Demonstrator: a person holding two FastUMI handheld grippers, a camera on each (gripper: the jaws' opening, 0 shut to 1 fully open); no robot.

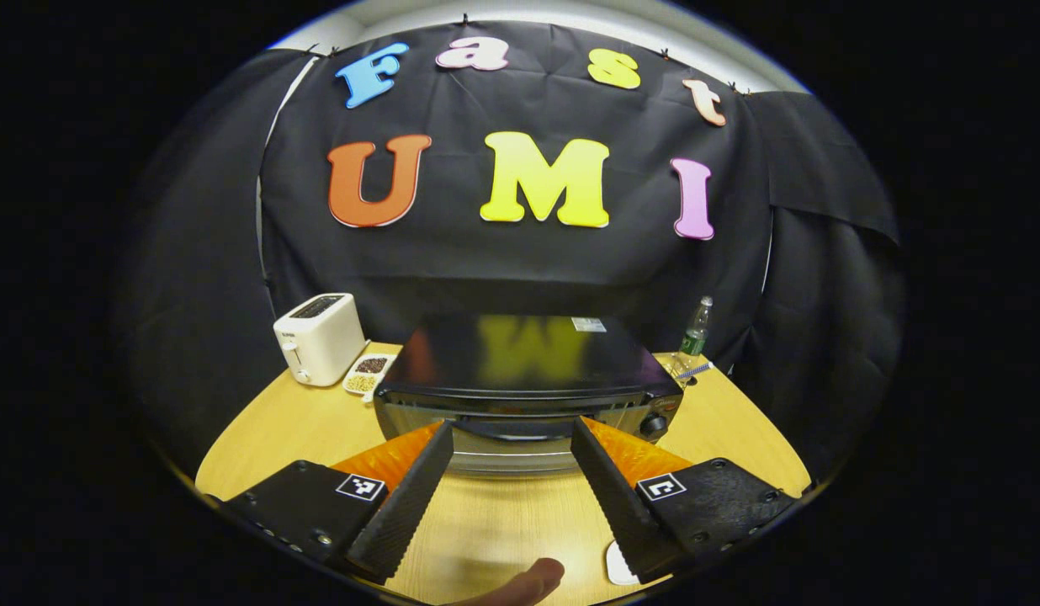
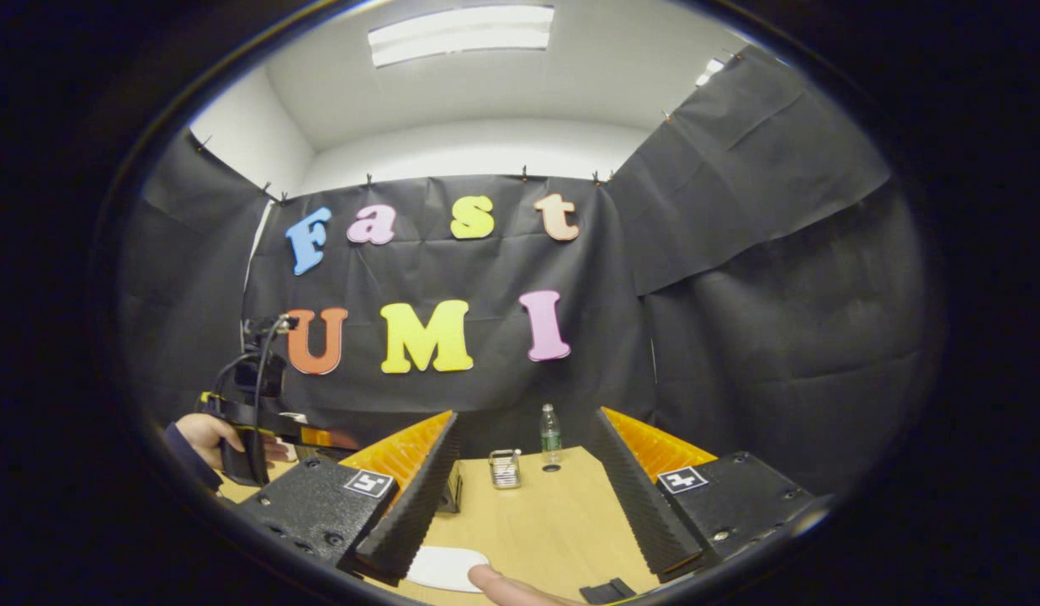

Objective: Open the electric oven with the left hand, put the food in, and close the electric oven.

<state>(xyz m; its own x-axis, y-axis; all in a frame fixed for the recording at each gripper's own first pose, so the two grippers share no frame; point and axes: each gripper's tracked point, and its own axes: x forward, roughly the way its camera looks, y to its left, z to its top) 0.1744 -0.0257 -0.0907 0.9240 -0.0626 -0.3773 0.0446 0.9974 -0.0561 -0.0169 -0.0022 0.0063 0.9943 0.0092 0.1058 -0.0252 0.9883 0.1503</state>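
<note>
In the left gripper view, a white toaster (image 1: 320,337) stood at the far left of the wooden table (image 1: 284,429). It had a small dark mark on its front, too tiny to read. Just beside it lay a little white dish (image 1: 368,374) with dark and pale bits in it. The black electric oven (image 1: 524,374) sat in the middle of the table, right in front of the left tongs (image 1: 507,438). Its door was shut. A small white sticker on its top was too blurry to read. The left tongs were wide apart and held nothing, and their tips hid the oven's lower corners. To the right stood a clear bottle (image 1: 696,330) with a green label that could not be read. A fingertip (image 1: 520,583) and a white thing (image 1: 617,564) were cut off at the bottom edge.

In the right gripper view, the left tongs were far off at the left, held by a hand (image 2: 204,438). The right tongs (image 2: 524,497) were wide apart and empty. Between them stood a small shiny metal thing (image 2: 505,468), hard to make out, and the bottle.
</note>
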